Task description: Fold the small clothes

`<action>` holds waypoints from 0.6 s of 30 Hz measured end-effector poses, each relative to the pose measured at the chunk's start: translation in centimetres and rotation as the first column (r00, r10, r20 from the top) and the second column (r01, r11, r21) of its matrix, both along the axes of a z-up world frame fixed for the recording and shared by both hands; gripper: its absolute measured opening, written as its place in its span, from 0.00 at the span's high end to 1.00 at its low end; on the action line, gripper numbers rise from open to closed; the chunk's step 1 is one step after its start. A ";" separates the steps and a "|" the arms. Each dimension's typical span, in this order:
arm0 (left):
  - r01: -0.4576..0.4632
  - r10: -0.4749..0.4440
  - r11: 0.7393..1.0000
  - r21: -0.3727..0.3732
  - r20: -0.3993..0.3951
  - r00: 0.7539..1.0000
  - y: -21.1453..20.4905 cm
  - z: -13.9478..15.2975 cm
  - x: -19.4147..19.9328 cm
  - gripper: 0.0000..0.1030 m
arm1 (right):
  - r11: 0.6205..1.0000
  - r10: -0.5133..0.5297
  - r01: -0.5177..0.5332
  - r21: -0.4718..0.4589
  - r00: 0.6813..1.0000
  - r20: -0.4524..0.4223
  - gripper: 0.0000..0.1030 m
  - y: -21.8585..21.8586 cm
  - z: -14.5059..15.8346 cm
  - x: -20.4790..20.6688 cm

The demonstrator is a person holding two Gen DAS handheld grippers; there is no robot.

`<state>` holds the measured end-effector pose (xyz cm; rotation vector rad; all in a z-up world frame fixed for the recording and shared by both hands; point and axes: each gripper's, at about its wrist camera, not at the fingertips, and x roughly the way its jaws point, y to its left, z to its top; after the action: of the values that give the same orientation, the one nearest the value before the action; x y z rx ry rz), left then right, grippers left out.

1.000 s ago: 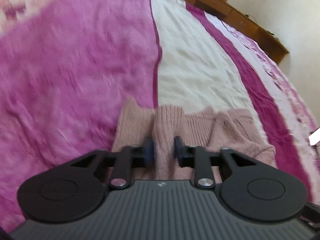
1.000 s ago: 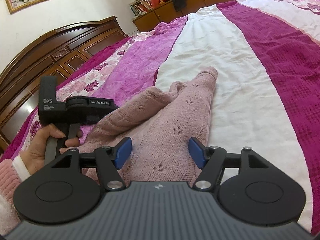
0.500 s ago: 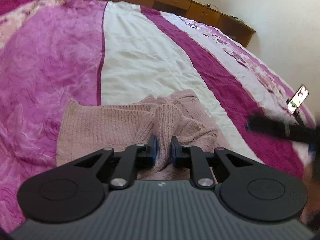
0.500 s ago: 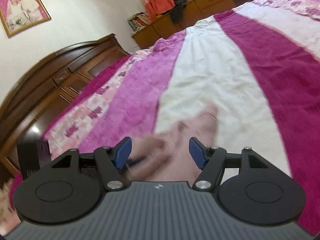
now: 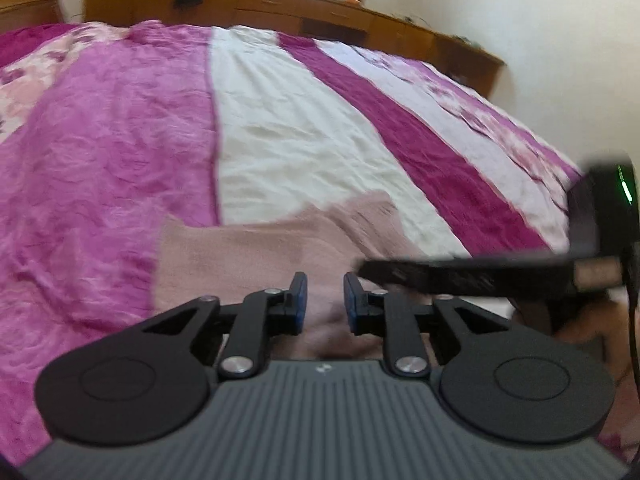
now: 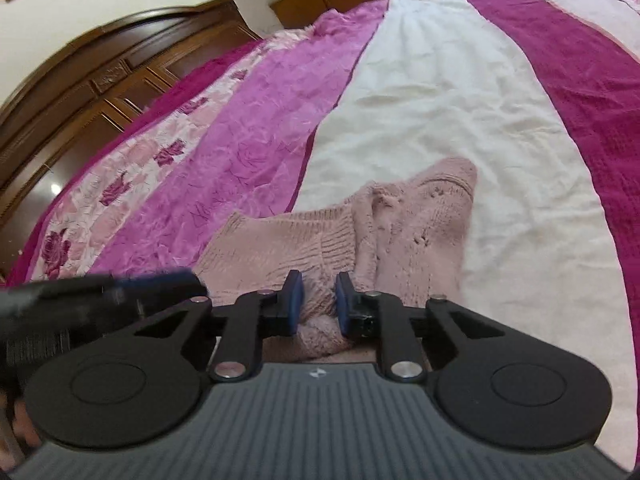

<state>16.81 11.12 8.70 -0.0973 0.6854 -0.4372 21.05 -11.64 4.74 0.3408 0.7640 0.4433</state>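
Observation:
A pink knitted sweater [image 5: 248, 256] lies rumpled on the striped bedspread [image 5: 300, 140], close in front of both grippers. My left gripper [image 5: 325, 304] is shut on a fold of its fabric; this view is blurred. In the right wrist view the sweater [image 6: 280, 244] shows a ribbed hem on the left and a sleeve [image 6: 432, 208] reaching right. My right gripper [image 6: 319, 304] is shut on a bunched ridge of the knit. The two grippers are side by side: the right one shows as a dark blurred bar [image 5: 480, 276], the left one as a dark blur [image 6: 100, 292].
The bedspread [image 6: 440, 100] has magenta, white and floral stripes running away from me. A dark carved wooden headboard [image 6: 100, 80] bounds the left side. A long wooden cabinet [image 5: 280, 12] stands along the far wall, with clothes on it. A plain wall rises at right.
My right gripper was wide open and has come down and shut on the sweater. The left gripper closed on the knit a second ago and has swung round with it.

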 end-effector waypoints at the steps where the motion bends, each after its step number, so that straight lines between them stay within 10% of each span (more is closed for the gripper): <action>1: -0.034 0.034 0.999 -0.008 -0.001 0.999 0.6 0.1 0.5 0.70 | 1.000 0.003 -0.003 0.008 1.000 0.019 0.79 -0.2 -0.1 -0.4; 5: -0.044 0.038 0.996 -0.078 -0.082 0.996 2.0 -0.9 3.4 0.41 | 1.000 0.001 -0.001 -0.002 0.996 0.087 0.79 -0.5 -0.7 -1.9; 11: 0.051 -0.097 0.976 -0.212 -0.212 0.972 1.1 -2.9 4.4 0.41 | 0.999 -0.035 0.034 0.010 0.991 0.128 0.79 -0.5 -0.7 -2.8; 16: 0.109 -0.119 0.989 -0.104 -0.097 0.988 -0.1 -1.9 1.7 0.43 | 0.992 -0.086 0.073 0.103 0.988 0.128 0.79 -2.1 -0.4 -3.9; 18: 0.112 -0.115 0.993 -0.049 -0.059 0.992 -0.4 -1.4 0.8 0.61 | 0.990 -0.100 0.085 0.111 0.986 0.135 0.79 -2.5 -0.1 -4.4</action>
<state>17.62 10.68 7.26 -0.1155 0.7440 -0.5609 16.68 -14.13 4.61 0.4372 0.5863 0.4160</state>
